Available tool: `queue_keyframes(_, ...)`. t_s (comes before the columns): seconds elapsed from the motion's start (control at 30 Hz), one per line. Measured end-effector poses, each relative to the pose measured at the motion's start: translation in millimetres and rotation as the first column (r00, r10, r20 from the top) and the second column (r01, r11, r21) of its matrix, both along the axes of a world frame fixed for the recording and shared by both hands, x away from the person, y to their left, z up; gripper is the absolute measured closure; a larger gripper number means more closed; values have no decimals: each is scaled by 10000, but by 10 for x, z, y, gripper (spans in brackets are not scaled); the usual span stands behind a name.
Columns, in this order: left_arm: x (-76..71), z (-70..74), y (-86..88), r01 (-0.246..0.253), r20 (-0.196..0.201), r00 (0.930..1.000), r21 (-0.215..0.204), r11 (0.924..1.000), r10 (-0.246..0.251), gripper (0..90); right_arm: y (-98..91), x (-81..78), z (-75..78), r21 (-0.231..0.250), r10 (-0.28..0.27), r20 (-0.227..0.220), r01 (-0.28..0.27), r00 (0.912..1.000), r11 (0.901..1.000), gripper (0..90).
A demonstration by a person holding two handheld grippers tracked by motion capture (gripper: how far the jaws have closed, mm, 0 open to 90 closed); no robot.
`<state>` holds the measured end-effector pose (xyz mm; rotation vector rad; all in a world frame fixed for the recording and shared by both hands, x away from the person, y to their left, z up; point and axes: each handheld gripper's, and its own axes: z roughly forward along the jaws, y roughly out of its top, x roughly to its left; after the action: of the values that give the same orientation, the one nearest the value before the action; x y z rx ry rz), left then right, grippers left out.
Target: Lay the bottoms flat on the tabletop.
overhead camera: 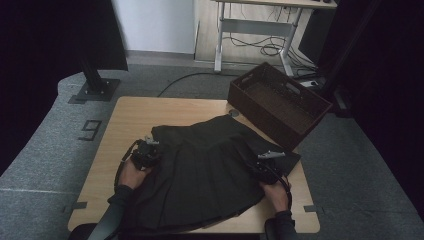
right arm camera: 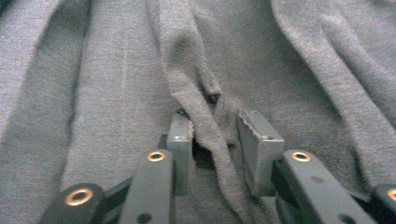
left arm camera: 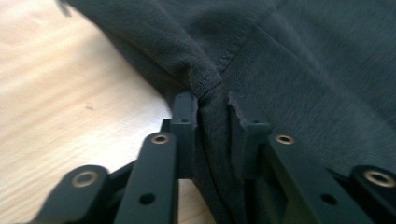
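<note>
A dark pleated skirt lies spread over the wooden table. At the skirt's left edge, my left gripper is shut on the cloth. In the left gripper view the hemmed edge of the skirt is bunched into a tight fold between the pads of the left gripper. My right gripper rests on the skirt's right side. In the right gripper view a raised fold of the skirt runs between the jaws of the right gripper, leaning on the left pad with a gap to the right one.
A dark woven basket stands on the table's far right corner, just beyond the skirt. Bare wood shows left of the left hand. A desk frame with cables stands on the floor behind the table.
</note>
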<state>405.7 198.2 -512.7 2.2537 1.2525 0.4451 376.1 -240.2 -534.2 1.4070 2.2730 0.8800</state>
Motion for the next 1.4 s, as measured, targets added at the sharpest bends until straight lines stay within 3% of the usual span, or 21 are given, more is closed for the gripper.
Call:
queue_keyframes(0.1,-16,57,48,101,147,9998,-355,9993,-96,621,24,-8,10,-171,24,42,-24,10000,9999,682)
queue_keyframes(0.2,-43,266,195,19,720,9974,-928,9957,48,561,20,-5,9,-147,67,-24,-68,10000,9999,632)
queue_keyframes(0.3,-39,424,337,-258,1148,9927,-971,9949,370,538,13,-9,29,-113,64,11,-64,10000,9999,592)
queue_keyframes(0.37,-7,440,419,-603,1154,9908,-911,9940,707,536,10,-22,71,-67,91,123,-90,9999,9999,579)
queue_keyframes(0.5,63,254,489,-923,636,9932,-772,9927,973,536,20,-50,155,129,256,399,-261,9989,9996,613)
queue_keyframes(0.67,115,-59,381,-875,71,9961,-685,9938,882,519,71,-28,89,-179,705,-93,-706,9975,9973,767)
queue_keyframes(0.77,128,-119,321,-948,30,9955,-635,9935,952,532,53,-18,77,-143,710,-193,-713,9973,9974,821)
queue_keyframes(0.83,123,-142,291,-923,34,9957,-625,9938,927,593,33,-12,72,-92,687,-271,-689,9973,9976,836)
queue_keyframes(0.93,105,-154,283,-947,280,9950,-331,9950,956,706,13,-19,44,50,527,-464,-525,9975,9986,851)
queue_keyframes(1.0,96,-156,329,-1007,546,9934,-51,9949,1008,747,48,-61,41,-66,692,-529,-696,9962,9976,854)
queue_keyframes(1.1,109,-158,427,-1239,723,9899,206,9921,1221,756,159,-213,43,220,1265,-825,-1251,9885,9919,853)
queue_keyframes(1.17,132,-150,488,-1530,814,9855,507,9869,1486,748,276,-346,51,455,2046,-1026,-2009,9734,9785,842)
queue_keyframes(1.23,136,-119,524,-1633,955,9833,848,9829,1551,707,364,-430,95,670,2585,-1079,-2524,9600,9653,773)
queue_keyframes(1.27,130,-98,558,-1650,941,9829,714,9837,1580,637,373,-437,141,748,2646,-909,-2583,9601,9632,712)
queue_keyframes(1.33,125,-97,617,-1707,671,9834,234,9851,1688,556,325,-362,258,1004,2331,-357,-2286,9718,9683,664)
queue_keyframes(1.4,108,-131,653,-1655,455,9850,-193,9860,1662,581,260,-142,360,503,1604,224,-1613,9868,9856,612)
